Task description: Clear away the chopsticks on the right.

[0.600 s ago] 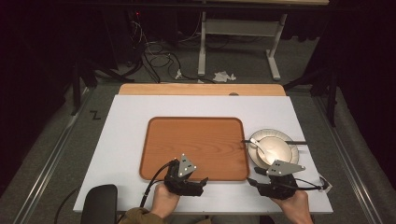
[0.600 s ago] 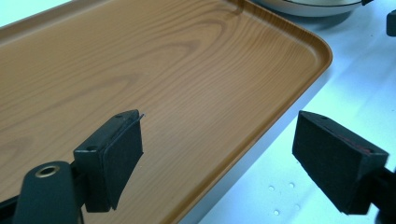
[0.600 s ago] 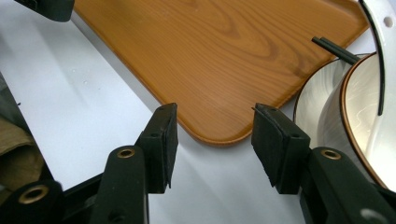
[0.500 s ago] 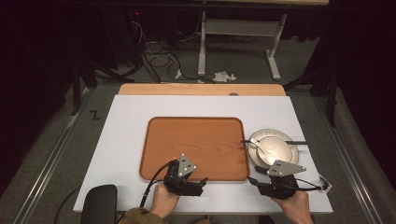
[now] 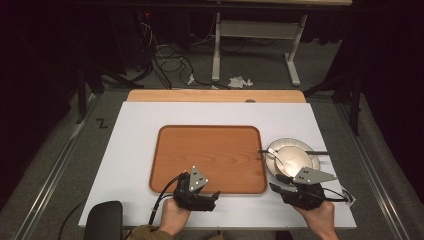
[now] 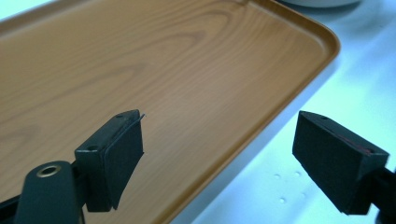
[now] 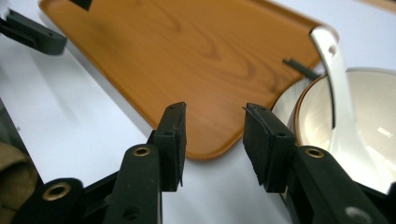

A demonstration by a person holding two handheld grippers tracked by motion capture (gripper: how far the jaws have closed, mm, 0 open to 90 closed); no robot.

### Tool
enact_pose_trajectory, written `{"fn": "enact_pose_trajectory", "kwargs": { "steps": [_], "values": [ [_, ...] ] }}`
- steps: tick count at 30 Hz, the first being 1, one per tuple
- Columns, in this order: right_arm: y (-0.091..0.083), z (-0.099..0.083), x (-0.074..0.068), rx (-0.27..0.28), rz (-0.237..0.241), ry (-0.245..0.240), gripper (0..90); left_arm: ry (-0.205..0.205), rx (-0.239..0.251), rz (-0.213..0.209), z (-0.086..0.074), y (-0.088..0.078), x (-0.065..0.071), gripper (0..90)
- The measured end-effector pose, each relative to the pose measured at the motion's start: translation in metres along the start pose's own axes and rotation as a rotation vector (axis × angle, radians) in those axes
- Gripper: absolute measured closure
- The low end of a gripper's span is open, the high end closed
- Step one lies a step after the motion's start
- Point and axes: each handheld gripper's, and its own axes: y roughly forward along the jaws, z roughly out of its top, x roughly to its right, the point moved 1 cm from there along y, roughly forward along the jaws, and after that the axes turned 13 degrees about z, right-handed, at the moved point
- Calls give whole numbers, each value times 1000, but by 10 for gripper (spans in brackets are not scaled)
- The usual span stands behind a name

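Note:
A brown wood-grain tray (image 5: 210, 157) lies bare in the middle of the white table. To its right a plate (image 5: 314, 161) carries a cream bowl (image 5: 295, 159) with a white spoon (image 5: 276, 155) in it, and dark chopsticks (image 5: 315, 152) lie across it. My left gripper (image 5: 214, 196) stands open at the tray's near edge, its jaws wide either side of the tray's corner (image 6: 322, 42). Just in front of the plate, my right gripper (image 5: 276, 184) is open with a narrower gap and holds nothing. The right gripper view shows the tray (image 7: 187, 51), bowl (image 7: 373, 116) and spoon (image 7: 334, 70) close ahead.
A pale wooden strip (image 5: 215, 96) runs along the table's far edge. A black pad (image 5: 102, 220) sits off the near left corner. A small paper tag (image 5: 348, 197) lies by the right hand. Desk legs and cables stand on the floor beyond.
Almost nothing: the right gripper has shifted very slightly in front of the plate. The left gripper has stayed where it was.

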Motion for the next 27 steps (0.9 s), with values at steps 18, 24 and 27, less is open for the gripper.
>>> {"fn": "enact_pose_trajectory", "kwargs": {
  "steps": [18, 24, 27],
  "values": [
    [-33, 18, 45, 67, -80, -8, 666, -98, -7, 52, -12, -18, -12, 164],
    [-49, 25, 71, 90, -90, 21, 698, -91, -8, 59, -18, -28, -9, 163],
    [-50, 23, 88, 75, -119, 67, 715, -94, -33, 86, -23, -27, -9, 165]
  ]
}}
